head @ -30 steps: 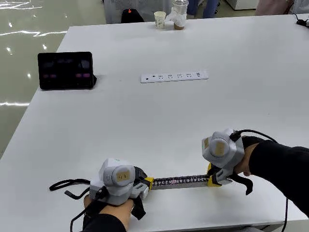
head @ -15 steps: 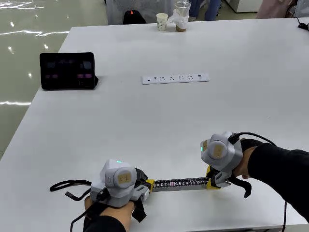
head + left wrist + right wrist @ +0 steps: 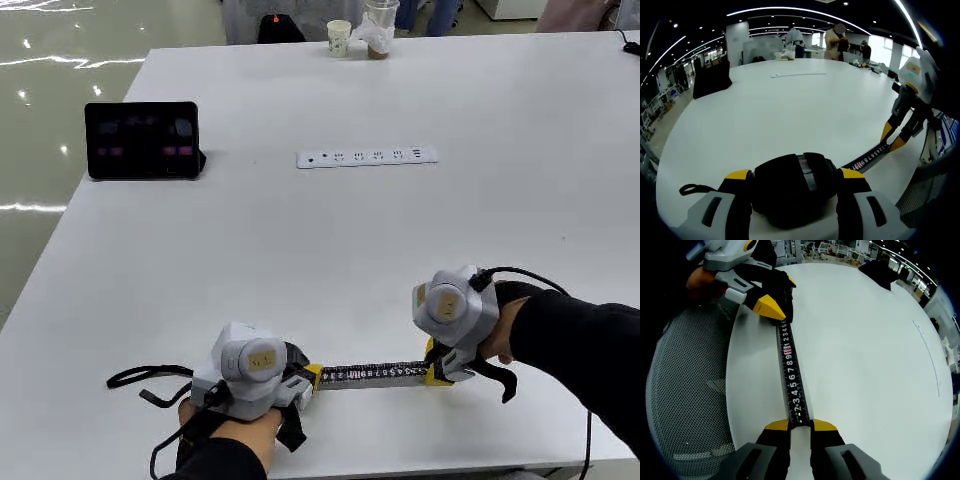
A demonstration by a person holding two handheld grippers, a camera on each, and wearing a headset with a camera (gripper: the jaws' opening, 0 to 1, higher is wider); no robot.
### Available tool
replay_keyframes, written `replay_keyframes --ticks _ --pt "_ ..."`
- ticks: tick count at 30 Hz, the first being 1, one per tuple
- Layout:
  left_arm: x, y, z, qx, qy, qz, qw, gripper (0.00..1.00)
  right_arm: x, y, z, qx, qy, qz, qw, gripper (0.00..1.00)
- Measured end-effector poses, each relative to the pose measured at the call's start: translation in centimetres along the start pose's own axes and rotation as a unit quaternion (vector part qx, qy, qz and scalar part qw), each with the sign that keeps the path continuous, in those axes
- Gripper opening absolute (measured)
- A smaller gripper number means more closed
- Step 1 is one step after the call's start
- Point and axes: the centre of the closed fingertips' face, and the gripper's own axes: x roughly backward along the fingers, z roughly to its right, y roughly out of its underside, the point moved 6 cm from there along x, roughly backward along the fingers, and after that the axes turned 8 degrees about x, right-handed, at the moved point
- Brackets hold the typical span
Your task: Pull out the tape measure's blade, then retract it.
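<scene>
Open white tabletop (image 3: 330,250) extends from the near working zone to the long white power strip (image 3: 367,157). Near the front edge, a black numbered tape blade (image 3: 372,373) bars the gap, running from the black tape measure case (image 3: 792,187) in the left hand-held gripper (image 3: 304,380) to the right hand-held gripper (image 3: 436,372). A black upright tablet (image 3: 142,140) stands far left. A paper cup (image 3: 339,38) and, apparently, a clear plastic cup (image 3: 378,25) occupy the far edge.

Counter (image 3: 400,230): white, smooth, matt with faint sheen.
Tape measure case (image 3: 792,187): black, glossy, plastic-looking.
Blade (image 3: 791,385): smooth, slightly glossy, printed numerals.
Left tool (image 3: 795,175), right tool (image 3: 801,426): matt grey plastic shells, yellow tips.
Tablet (image 3: 142,140): glossy dark screen.
Floor (image 3: 60,90): polished, reflective.
</scene>
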Motion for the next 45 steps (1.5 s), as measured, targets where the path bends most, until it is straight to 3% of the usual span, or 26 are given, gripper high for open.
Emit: replay_keyframes --ticks 45 --pt "0.0 0.0 0.0 -0.001 0.000 0.000 1.0000 0.64 -0.4 -1.6 0.1 -0.005 0.001 0.002 1.0000 0.11"
